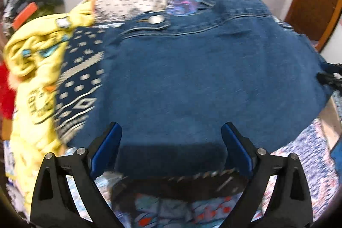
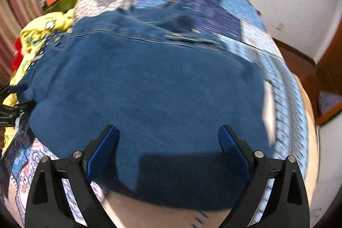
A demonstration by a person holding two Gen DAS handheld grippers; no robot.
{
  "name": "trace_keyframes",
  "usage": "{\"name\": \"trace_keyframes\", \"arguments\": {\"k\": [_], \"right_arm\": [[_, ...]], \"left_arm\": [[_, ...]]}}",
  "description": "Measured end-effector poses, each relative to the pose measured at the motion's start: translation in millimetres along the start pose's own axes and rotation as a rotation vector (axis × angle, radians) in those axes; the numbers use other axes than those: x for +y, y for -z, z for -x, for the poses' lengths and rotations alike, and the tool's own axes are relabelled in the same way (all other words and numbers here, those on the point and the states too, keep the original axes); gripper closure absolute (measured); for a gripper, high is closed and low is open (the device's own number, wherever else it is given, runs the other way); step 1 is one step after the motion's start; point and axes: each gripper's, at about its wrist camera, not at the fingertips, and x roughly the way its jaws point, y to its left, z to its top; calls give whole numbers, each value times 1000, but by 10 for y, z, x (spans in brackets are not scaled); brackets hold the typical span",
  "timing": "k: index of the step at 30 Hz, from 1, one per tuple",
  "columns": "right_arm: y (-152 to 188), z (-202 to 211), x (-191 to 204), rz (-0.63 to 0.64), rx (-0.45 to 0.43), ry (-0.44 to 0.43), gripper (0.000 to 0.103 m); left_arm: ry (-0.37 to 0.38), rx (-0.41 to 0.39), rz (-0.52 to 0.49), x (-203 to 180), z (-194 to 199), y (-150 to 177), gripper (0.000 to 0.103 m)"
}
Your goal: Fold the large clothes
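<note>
A large blue denim garment [image 1: 192, 78] lies spread on a patchwork bedspread [image 1: 310, 153]; a metal button [image 1: 156, 19] shows near its far seam. It also fills the right wrist view [image 2: 149, 89]. My left gripper [image 1: 171, 131] is open, its blue pads [image 1: 106, 146] over the garment's near edge, holding nothing. My right gripper [image 2: 168, 131] is open over the garment's near part, empty. The other gripper shows at the right edge of the left view [image 1: 329, 78] and the left edge of the right view [image 2: 10, 112].
A crumpled yellow garment [image 1: 36, 69] lies left of the denim, over a dark patterned cloth [image 1: 81, 82]. A red item [image 1: 6, 93] and a dark pile [image 1: 38, 3] sit at far left. Wooden furniture [image 2: 329, 69] stands right. The bed's near edge [image 2: 149, 217] is below.
</note>
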Motion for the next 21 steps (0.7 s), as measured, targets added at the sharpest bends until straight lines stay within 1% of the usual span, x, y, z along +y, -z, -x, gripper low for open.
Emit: {"name": "trace_keyframes", "arguments": {"k": [3, 4, 5, 6, 8, 10, 12, 14, 16, 17, 21], "right_arm": [[118, 142, -232, -72, -4, -9, 8], [169, 208, -307, -97, -9, 8, 8], [202, 233, -352, -114, -4, 45, 8], [243, 242, -383, -126, 5, 65, 8], [355, 300, -507, -174, 14, 22, 7], [454, 336, -617, -233, 32, 28, 7], [552, 377, -709, -262, 45, 23, 7], [611, 402, -752, -270, 62, 35, 7], [655, 447, -762, -262, 66, 61, 7], [661, 484, -747, -252, 60, 73, 7], [567, 657, -646, -225, -1, 78, 7]], "left_arm": [[5, 6, 35, 120, 90, 107, 7], [0, 6, 48, 148, 131, 145, 7], [-26, 5, 62, 189, 179, 187, 7], [-49, 7, 72, 223, 208, 217, 7], [-75, 22, 112, 323, 267, 311, 7], [-85, 42, 163, 443, 320, 408, 7], [-71, 48, 238, 600, 399, 505, 7], [-32, 45, 343, 780, 504, 622, 7], [22, 36, 439, 923, 574, 692, 7], [67, 19, 500, 999, 618, 729, 7], [203, -24, 659, 1104, 670, 821, 7]]}}
